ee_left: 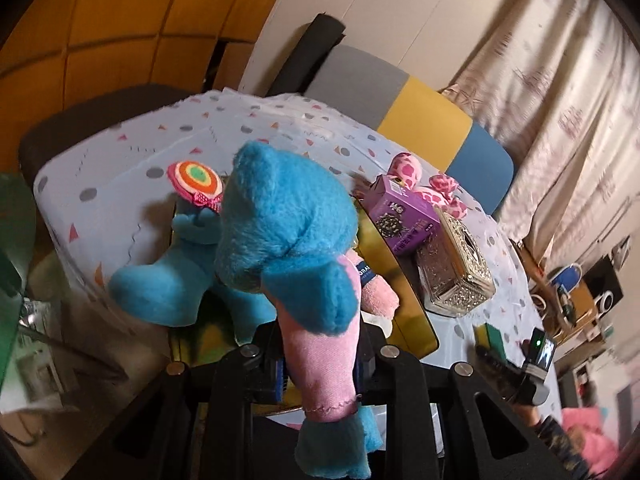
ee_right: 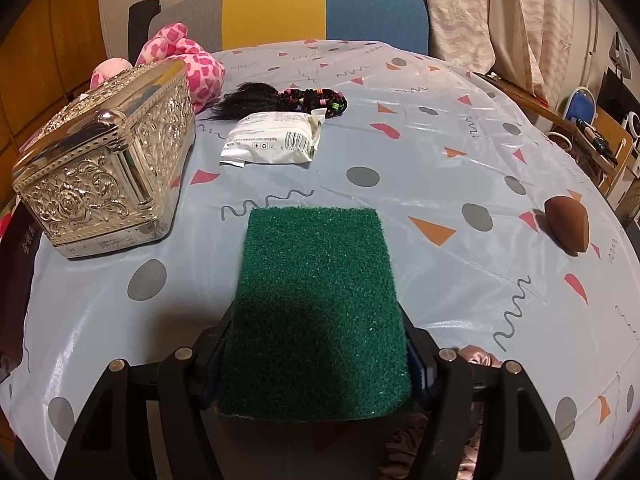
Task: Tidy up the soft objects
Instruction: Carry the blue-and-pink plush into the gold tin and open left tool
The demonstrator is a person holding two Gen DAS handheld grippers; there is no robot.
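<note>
A blue plush toy with a striped lollipop hangs in the left wrist view. My left gripper is shut on its pink limb, above a yellow bin that holds a rolled pink towel. In the right wrist view my right gripper is shut on a green scouring sponge, held flat just over the patterned tablecloth. The right gripper also shows at the lower right of the left view.
A silver ornate box stands at the left, with a pink spotted plush behind it. A black hairpiece, a white wipes pack and a brown makeup sponge lie on the table. A purple carton rests by the bin.
</note>
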